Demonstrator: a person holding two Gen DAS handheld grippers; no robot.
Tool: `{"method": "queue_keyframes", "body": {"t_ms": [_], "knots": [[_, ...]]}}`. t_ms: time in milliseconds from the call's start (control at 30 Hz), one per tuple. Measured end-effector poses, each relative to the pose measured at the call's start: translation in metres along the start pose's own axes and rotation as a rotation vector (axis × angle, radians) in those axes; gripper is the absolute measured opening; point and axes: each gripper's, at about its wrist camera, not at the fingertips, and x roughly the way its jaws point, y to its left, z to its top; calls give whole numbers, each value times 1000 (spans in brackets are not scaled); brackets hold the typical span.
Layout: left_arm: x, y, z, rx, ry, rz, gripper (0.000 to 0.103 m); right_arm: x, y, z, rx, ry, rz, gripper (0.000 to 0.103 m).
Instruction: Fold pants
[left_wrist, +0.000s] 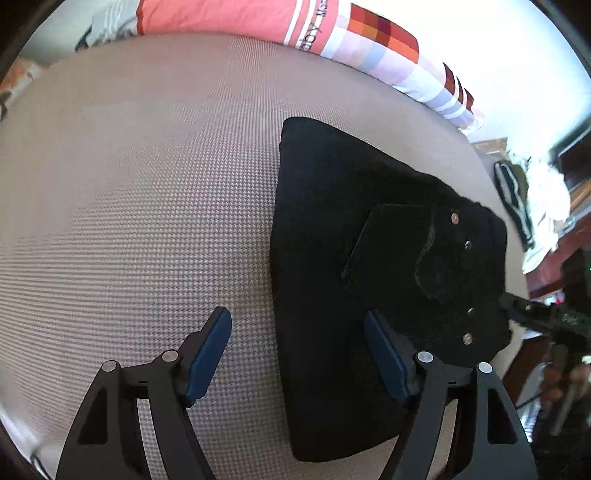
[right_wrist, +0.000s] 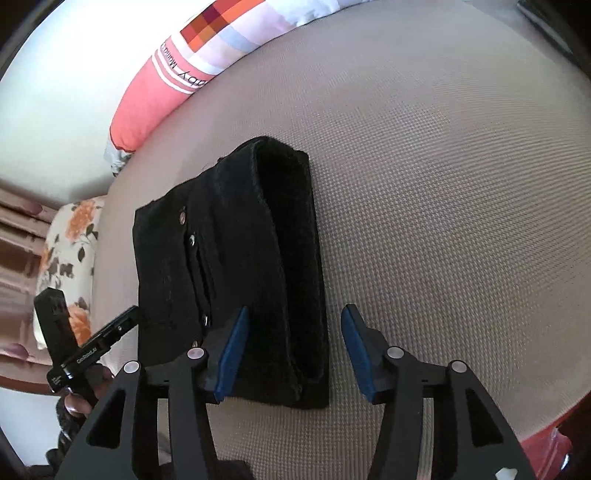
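Bed: a beige, finely textured cover is spread across most of both views; the pants are carried on it.
Quilt: a pink and white roll with a checked patch in red, orange and pale tones is laid along the far edge of the bed, well apart from the pants.
Pillow: a floral one, orange and brown on white, is seen at the left edge of the right wrist view, beside the bed.
Pants: black, folded into a compact rectangular stack, laid flat on the cover. A rounded fold is shown along one long side. Metal rivets and a pocket seam are exposed on the top layer.
Left gripper: the jaws are held apart, with nothing clamped. Bare cover is seen under the left blue pad; the right pad is placed over the near edge of the pants. Whether that pad touches the cloth cannot be told.
Right gripper: the jaws are spread, with nothing pressed between the pads. The near right corner of the stack is seen between them; the left pad is over the cloth and the right pad is over bare cover just beside the stack.
Fingers: a few are seen around the other gripper's handle at the lower left of the right wrist view.
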Motion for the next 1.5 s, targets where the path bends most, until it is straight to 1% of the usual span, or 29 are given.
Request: {"method": "queue_keyframes", "body": {"t_ms": [100,233,333,367,600,733,800,833,867,900,967,1067,1133,1200,1267,1300,1400,1467,1500], "knots": [[2,3,4,-24,22,-45,75,4,-9,8,10,6,42,52],[8,9,11,-74,71,-141,75,11,-20,17,9,26,112,52],[11,9,15,-85,85,-194,73,19,-29,20,9,52,165,52],[13,10,17,-94,93,-213,73,21,-32,22,18,58,197,52],[20,14,28,-135,112,-327,73,33,-42,28,21,95,334,45],[27,15,38,-149,128,-383,73,41,-41,34,-1,130,379,43],[29,19,40,-159,136,-408,70,44,-41,36,-14,141,393,43],[31,21,42,-162,135,-417,67,46,-41,37,-18,146,401,43],[32,22,43,-161,134,-420,60,48,-40,39,-20,152,411,43],[33,23,45,-154,131,-416,57,50,-39,40,-19,158,419,43],[37,26,49,-155,130,-408,40,52,-37,41,-26,157,428,43],[41,33,51,-176,138,-430,34,53,-35,43,-26,139,432,43],[40,32,51,-168,130,-421,34,53,-36,42,-18,118,426,40],[38,26,51,-146,112,-384,32,51,-33,39,-20,95,393,35],[34,15,48,-118,87,-325,31,47,-27,34,-28,68,343,34],[31,8,47,-88,72,-284,30,45,-23,31,-31,45,307,32],[26,-7,45,-21,42,-200,24,36,-11,25,-53,6,226,29],[22,-14,43,8,28,-158,19,32,-4,22,-54,-12,191,27],[21,-19,43,22,23,-134,19,31,-1,21,-52,-18,174,27]]}}
